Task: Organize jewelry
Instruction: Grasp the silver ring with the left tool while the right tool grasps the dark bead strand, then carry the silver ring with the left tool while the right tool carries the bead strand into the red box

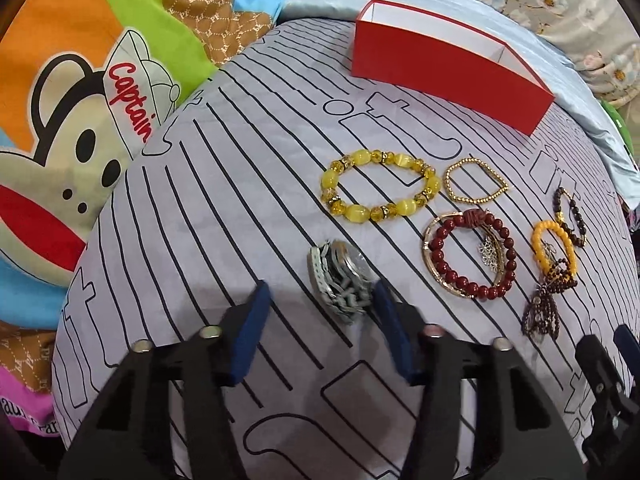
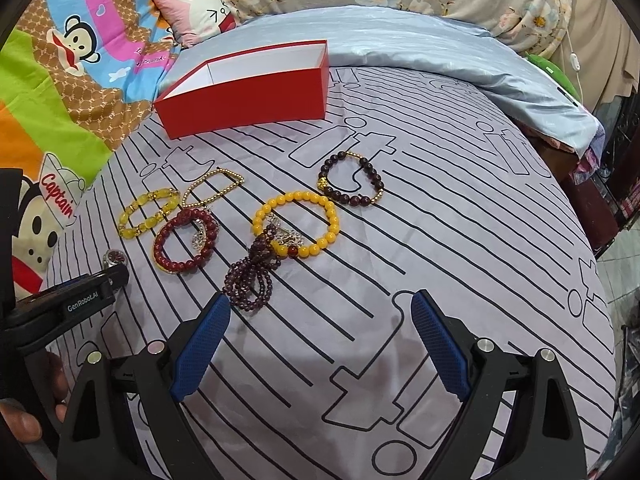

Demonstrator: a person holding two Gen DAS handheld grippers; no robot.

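Bed [image 2: 460,240] w/ striped grey sheet carries everything. Red box [image 2: 256,92] sits open-topped at the far edge. Left gripper [image 1: 320,304] is partly spread, not clamped; its right pad looks to touch the watch [image 1: 340,280], left pad apart. Right gripper [image 2: 320,312] is spread wide, holding nothing, above bare sheet. Bracelets lie between box & grippers: yellow bracelet [image 1: 380,186], red bracelet [image 1: 472,256], purple beads [image 2: 252,280].
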